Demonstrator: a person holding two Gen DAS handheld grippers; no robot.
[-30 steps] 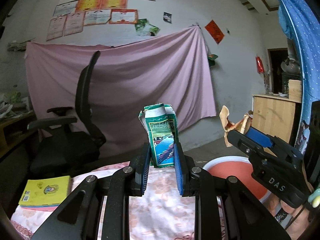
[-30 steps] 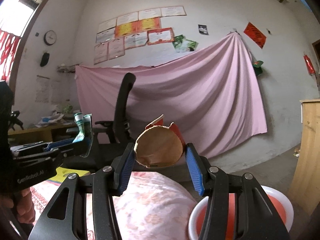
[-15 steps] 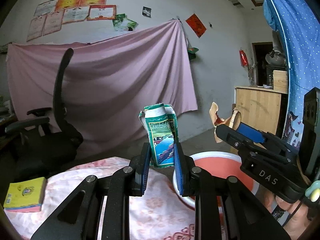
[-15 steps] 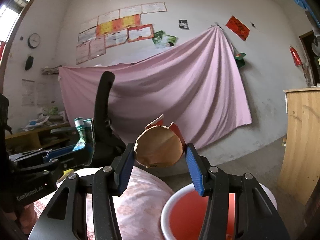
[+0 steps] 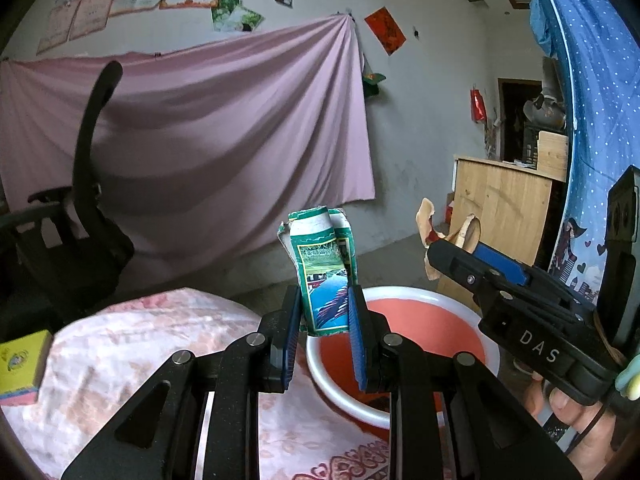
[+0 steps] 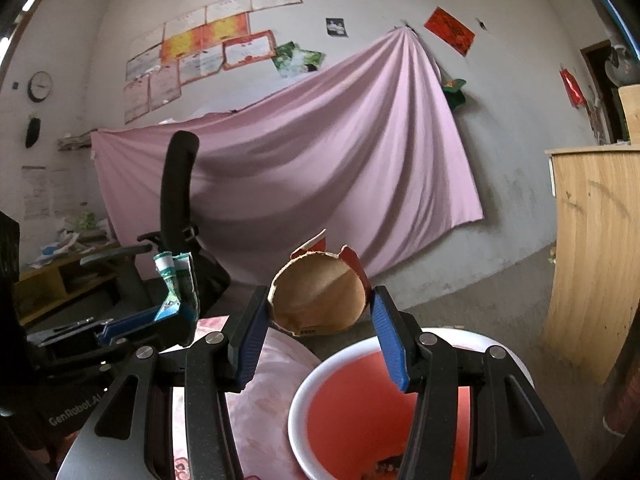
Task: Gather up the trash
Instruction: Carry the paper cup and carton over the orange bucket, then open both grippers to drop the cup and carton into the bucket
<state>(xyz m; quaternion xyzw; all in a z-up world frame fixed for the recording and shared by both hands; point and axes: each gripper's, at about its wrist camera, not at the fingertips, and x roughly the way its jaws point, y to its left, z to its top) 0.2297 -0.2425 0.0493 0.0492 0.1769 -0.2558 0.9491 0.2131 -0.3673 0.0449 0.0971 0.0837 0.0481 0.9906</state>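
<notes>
A yellow book [image 5: 22, 362] lay on the flowered cloth [image 5: 152, 344]. The left gripper [image 5: 325, 316] pinched a green carton [image 5: 326, 276] upright over the near rim of the red basin [image 5: 420, 320]. The right gripper [image 6: 318, 318] clamped a torn paper cup [image 6: 320, 294] above the basin.

The basin [image 5: 404, 294] stood just off the right edge of the cloth-covered table [image 5: 152, 344], below both grippers. The carton [image 5: 324, 276] sat upright between the left gripper [image 5: 325, 334] pads, above the basin's left rim. To its right, the torn cup [image 6: 320, 296] sat between the right gripper [image 6: 318, 344] pads, over the basin. A book [image 5: 22, 366] lay at the table's left edge. Behind the table stood an office chair [image 5: 80, 216]; a wooden cabinet [image 5: 504, 208] stood behind the basin to the right.
</notes>
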